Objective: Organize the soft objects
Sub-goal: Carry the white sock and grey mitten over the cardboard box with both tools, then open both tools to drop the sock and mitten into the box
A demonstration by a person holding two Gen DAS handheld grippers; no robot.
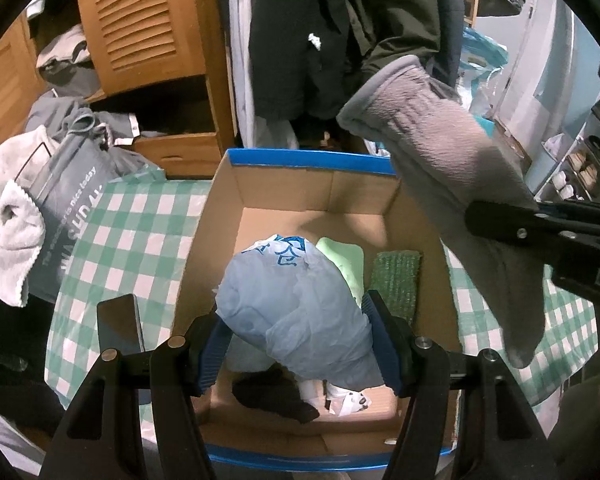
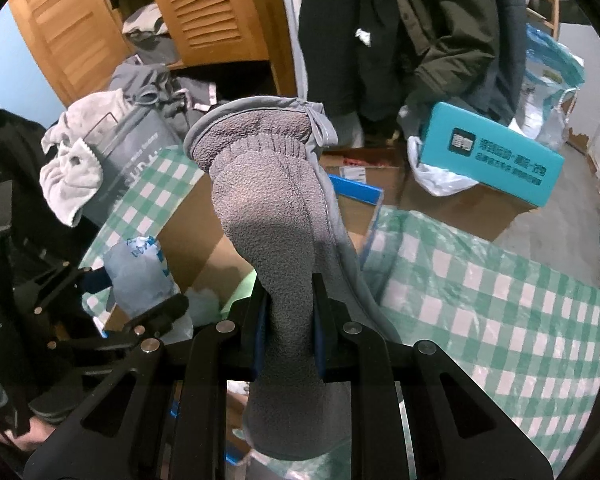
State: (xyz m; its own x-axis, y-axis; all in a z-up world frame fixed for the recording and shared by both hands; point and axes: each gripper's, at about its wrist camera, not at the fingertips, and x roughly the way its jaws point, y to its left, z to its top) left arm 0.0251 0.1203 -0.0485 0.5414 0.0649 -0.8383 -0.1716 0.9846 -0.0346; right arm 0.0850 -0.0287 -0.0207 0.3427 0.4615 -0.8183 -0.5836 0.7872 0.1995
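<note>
Clamping a crumpled pale-blue plastic bag with blue print (image 1: 296, 312), left gripper (image 1: 300, 344) held above the open brown cardboard box with blue rim (image 1: 300, 160), blue ribbed pads pressed into both flanks of the bag. Hiding much of the box floor beneath; only glimpsed there: a folded light-green cloth (image 1: 346, 256), a dark-green textured mat (image 1: 398, 276), a black fabric lump (image 1: 276, 396) and a white patterned scrap (image 1: 350, 398), its shape unclear. Pinched tight in the right gripper (image 2: 288, 332): a grey fleece mitten with knitted cuff (image 2: 264, 200), cuff end raised away from the lens, fingertip end drooping below the jaws and blocking the view of whatever lies under it. Seen again in the left wrist view as grey fleece (image 1: 440, 160) hanging over the box's right wall, right gripper's black arm (image 1: 540, 232) cut off by the frame edge. Box resting on a green-and-white checked cloth (image 2: 500, 300). Beyond: a grey printed bag (image 1: 66, 216), lettering partly folded and unreadable, a white towel (image 1: 8, 232) draped beside it, dark coats (image 1: 320, 40) hanging, tops out of frame. Teal box with white lettering (image 2: 492, 152) on cartons at the far right.
</note>
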